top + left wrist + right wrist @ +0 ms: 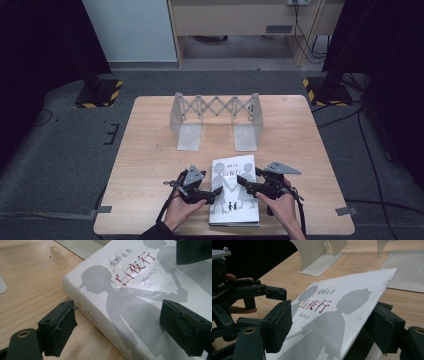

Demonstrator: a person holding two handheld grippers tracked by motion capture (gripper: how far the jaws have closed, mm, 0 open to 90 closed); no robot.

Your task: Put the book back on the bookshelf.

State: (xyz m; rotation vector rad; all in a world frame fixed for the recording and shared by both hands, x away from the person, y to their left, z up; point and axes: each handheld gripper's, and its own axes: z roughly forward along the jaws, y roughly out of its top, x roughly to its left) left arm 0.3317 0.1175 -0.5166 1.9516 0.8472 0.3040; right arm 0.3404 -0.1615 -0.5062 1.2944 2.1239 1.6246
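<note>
A white book [232, 172] with grey silhouettes and red title characters lies flat near the table's front edge. My left gripper [216, 193] is at the book's left side and stands open. In the left gripper view [117, 315] one jaw is over the wood beside the spine and the other over the cover [130, 290]. My right gripper [245, 183] reaches in from the book's right edge, also open. In the right gripper view [334, 315] the front cover [332, 312] is tilted up off the pages, with one jaw above it and one behind its free edge.
A grey metal expanding book rack [215, 107] with two upright ends and flat base plates stands at the back middle of the wooden table [150, 150]. The person's hands hold both grippers at the front edge. Grey carpet and black stands surround the table.
</note>
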